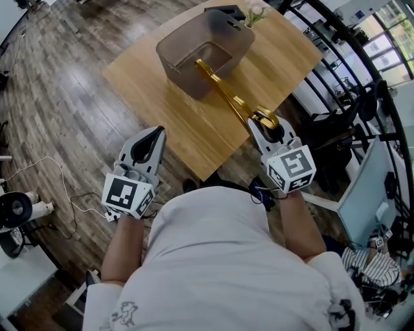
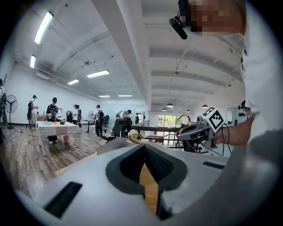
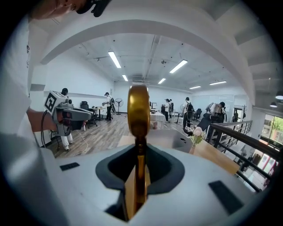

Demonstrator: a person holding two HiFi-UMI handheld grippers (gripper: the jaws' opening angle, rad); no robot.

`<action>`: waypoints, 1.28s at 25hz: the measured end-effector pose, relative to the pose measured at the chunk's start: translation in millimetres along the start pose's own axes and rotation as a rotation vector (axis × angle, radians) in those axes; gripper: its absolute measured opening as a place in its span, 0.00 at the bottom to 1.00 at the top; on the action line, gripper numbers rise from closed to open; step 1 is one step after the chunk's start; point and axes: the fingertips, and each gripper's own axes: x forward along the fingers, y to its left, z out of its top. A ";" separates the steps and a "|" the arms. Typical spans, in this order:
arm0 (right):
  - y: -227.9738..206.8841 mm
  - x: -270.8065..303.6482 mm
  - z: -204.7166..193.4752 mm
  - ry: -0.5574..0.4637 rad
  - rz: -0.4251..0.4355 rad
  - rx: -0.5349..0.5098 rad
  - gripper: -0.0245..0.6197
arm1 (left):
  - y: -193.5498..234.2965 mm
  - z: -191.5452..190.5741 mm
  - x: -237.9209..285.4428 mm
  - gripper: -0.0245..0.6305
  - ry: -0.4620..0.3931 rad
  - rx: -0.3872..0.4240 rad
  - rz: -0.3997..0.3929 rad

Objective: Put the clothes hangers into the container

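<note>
- The wooden table point(image 1: 187, 126) carries the job. The grey container point(image 1: 184, 77) sits toward its far side, open top up, and looks roomy enough for a hanger laid in lengthwise.
- The gold clothes hanger point(image 1: 223, 90) is off the table. It runs as a slanted line from the right gripper toward the container, with its far end over the container's near rim.
  - It looks like thin metal, so I judge it light, stiff and slick, liable to swivel in a pinch grip rather than bend.
  - A hold near the hook, where the rod thickens, gives the best control. The long free end will lever against the pads.
- The right forearm reaches forward over the table's near corner. The right gripper point(image 1: 266, 124) points at the container, its jaws clamped on the hanger close to the hook end. In the right gripper view the hanger stands edge-on and upright between the pads.
- The left arm is held low and short of the table edge. The left gripper point(image 1: 155, 134) is empty, with its jaws closed together on nothing.
- A small vase of flowers point(image 1: 252, 13) stands just beyond the container.
</note>
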 end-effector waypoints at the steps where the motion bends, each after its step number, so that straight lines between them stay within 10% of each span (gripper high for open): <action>1: -5.6 4.9 1.6 0.004 0.001 -0.010 0.15 | 3.0 0.9 5.2 0.05 0.001 -0.002 0.005; 32: -118.8 207.3 20.7 0.341 0.131 -0.592 0.15 | 97.7 -16.0 133.4 0.05 0.078 -0.058 0.092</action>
